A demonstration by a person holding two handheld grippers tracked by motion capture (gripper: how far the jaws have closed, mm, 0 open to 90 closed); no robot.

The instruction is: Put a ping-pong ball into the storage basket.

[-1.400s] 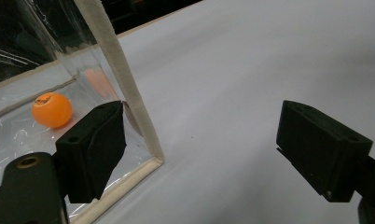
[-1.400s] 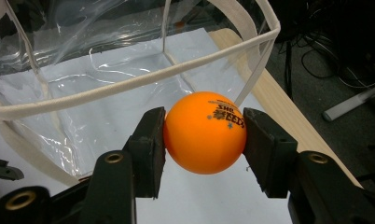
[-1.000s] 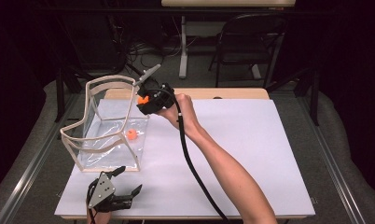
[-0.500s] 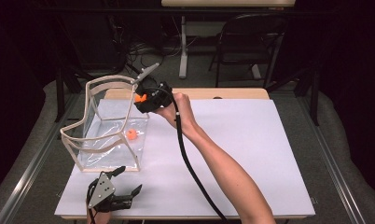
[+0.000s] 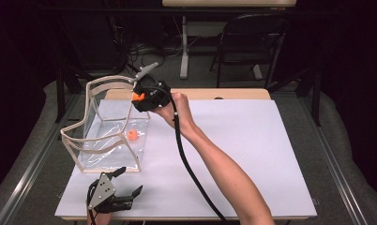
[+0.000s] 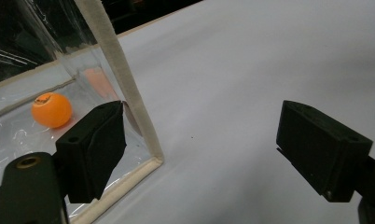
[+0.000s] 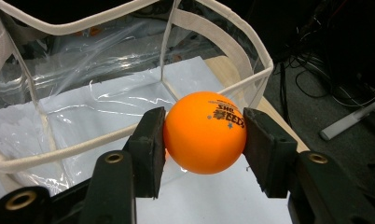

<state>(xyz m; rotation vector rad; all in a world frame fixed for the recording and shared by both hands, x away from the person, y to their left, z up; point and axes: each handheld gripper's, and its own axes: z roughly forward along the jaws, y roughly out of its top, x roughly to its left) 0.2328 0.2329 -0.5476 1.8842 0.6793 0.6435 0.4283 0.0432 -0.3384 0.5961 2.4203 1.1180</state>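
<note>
A clear plastic bag with a cream-trimmed rim [image 5: 102,86] stands open at the table's left. One orange ball [image 5: 131,136] [image 6: 51,109] lies on its floor. My right gripper [image 5: 140,97] [image 7: 204,135] is shut on a second orange ball [image 7: 205,132] [image 5: 138,96], held above the bag's rim [image 7: 59,148] at its far right corner. My left gripper [image 5: 125,180] [image 6: 199,149] rests low near the table's front edge, open and holding nothing, its jaws wide apart just outside the bag's front corner trim [image 6: 125,93].
The white table top [image 5: 252,140] stretches to the right of the bag. The right gripper's black cable [image 5: 191,173] trails along the forearm. A chair [image 5: 252,42] and desk legs stand beyond the far edge.
The right gripper with its ball has shifted slightly up and toward the bag's rim. The left gripper stays put.
</note>
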